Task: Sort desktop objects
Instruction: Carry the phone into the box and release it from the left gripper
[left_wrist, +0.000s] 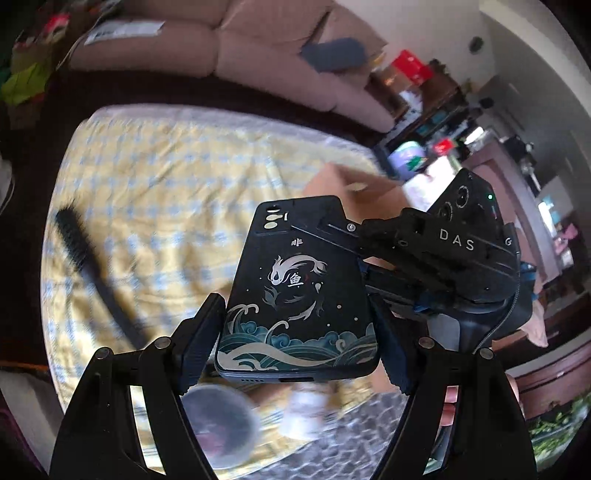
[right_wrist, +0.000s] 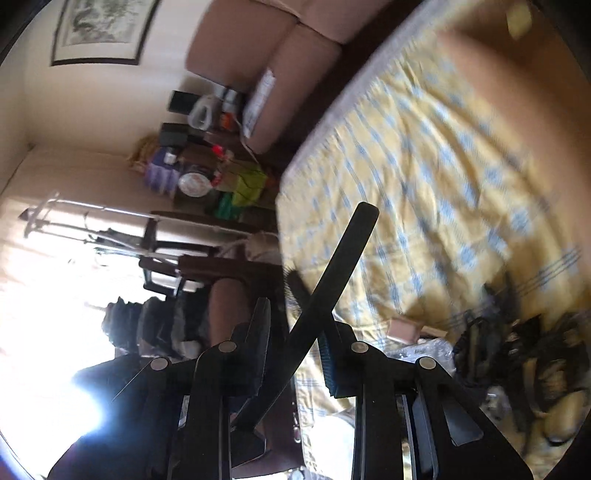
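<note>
1 phone (left_wrist: 295, 295), 1 black brush (left_wrist: 85, 254), 1 cardboard box (left_wrist: 354, 184), 1 round lidded tub (left_wrist: 218, 424), maybe 1 small bottle (left_wrist: 304, 413).

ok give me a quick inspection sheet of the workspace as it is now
surface: yellow checked cloth over the table, wrinkled
job's things: phone in a dark fish-and-wave case, lifted off the cloth; black brush lying on the cloth
clutter: round tub and cardboard box on the cloth, both blurred; dark tangle of straps
grippers: left gripper has its jaws shut on the phone's lower sides; right gripper has its jaws around the phone's upper part, contact unclear
cables: braided cable hanging under the right gripper
surroundings: pink sofa, framed picture, crowded shelves
</note>
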